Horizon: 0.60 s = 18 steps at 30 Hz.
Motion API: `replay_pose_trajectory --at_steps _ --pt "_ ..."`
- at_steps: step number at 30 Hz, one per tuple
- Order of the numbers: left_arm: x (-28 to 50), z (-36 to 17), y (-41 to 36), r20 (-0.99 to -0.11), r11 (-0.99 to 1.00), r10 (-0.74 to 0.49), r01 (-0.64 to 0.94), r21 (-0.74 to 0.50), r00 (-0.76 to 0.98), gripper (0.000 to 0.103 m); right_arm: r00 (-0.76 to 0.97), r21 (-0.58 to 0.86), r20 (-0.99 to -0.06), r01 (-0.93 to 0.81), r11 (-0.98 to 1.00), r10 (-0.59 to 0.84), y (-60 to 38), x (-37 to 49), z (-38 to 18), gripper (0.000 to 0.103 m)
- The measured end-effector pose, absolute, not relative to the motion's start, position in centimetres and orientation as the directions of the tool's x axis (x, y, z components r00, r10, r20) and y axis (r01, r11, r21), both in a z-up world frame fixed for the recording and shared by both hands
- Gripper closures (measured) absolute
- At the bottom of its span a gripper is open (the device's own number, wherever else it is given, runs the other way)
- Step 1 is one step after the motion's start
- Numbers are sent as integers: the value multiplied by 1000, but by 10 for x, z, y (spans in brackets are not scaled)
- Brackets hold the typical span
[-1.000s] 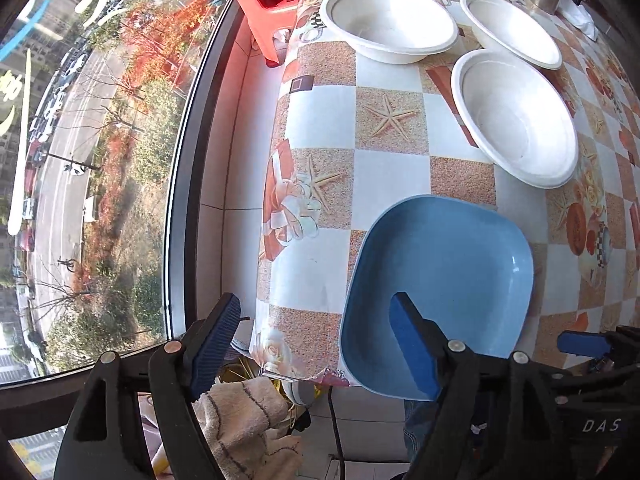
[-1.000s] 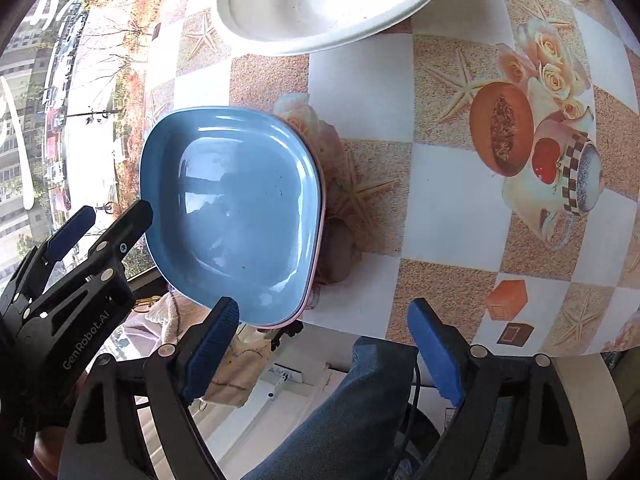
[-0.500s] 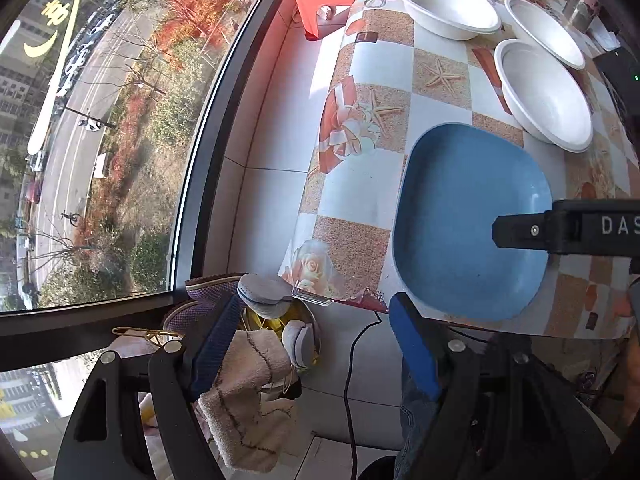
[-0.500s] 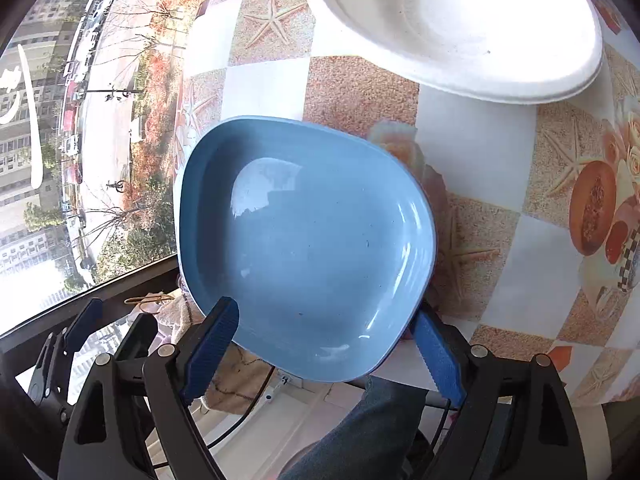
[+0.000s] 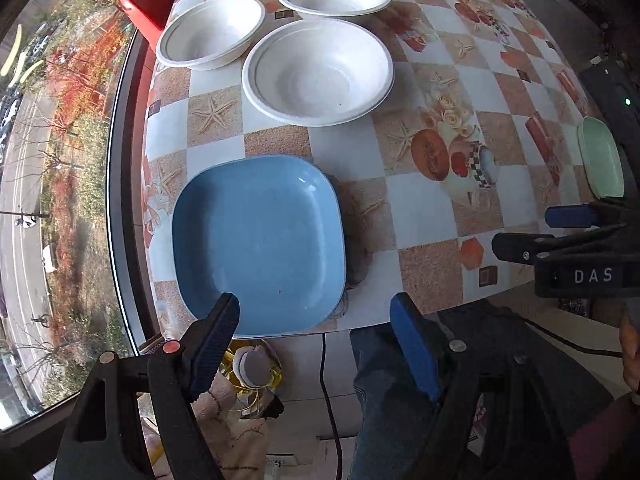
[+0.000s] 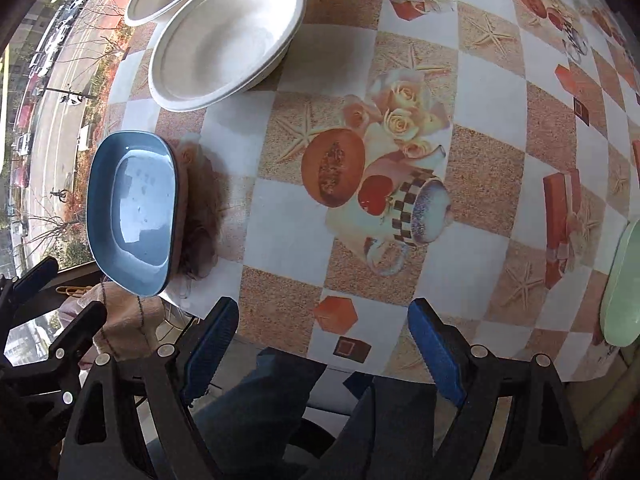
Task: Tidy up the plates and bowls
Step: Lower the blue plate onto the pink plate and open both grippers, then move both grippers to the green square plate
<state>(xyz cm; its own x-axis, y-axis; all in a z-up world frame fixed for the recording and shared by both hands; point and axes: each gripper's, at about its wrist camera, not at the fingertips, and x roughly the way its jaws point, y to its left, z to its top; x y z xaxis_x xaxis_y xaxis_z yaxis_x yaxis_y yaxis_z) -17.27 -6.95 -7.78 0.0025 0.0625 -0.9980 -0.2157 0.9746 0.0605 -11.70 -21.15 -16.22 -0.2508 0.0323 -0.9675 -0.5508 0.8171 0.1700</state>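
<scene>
A home dining spot high above a street: patterned checkered vinyl tablecloth [image 5: 432,80] ahead of the grippers, large window [image 5: 60,200] to their left

Table [image 5: 420,92] under a checked oilcloth with starfish, roses and fruit prints, dark-framed window [image 5: 120,184] at nine o'clock, daylight, street and autumn trees far below, red stool [image 5: 146,0] at eleven o'clock, pale tiled floor [image 5: 304,364]

- My left wrist camera looks steeply down along my fingers from above the near table edge, close over the square blue plastic plate [image 5: 260,244].
- My right wrist camera also faces down, further right.
- Both share that plate, the nearest white round bowl [image 5: 318,70] and the checked patterned tablecloth [image 5: 432,208].
</scene>
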Motion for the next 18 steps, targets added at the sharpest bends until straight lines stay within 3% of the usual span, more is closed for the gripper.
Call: replay_pose_trajectory --at_steps 12,18 --pt "-111 -72 -134 -998 995 54 -84 52 20 22 -169 118 -984 -383 916 56 -318 -57 -133 15" --pt "-92 -86 -164 -998 998 48 -29 49 -35 22 -131 72 -991 -296 953 35 -350 -55 -153 15"
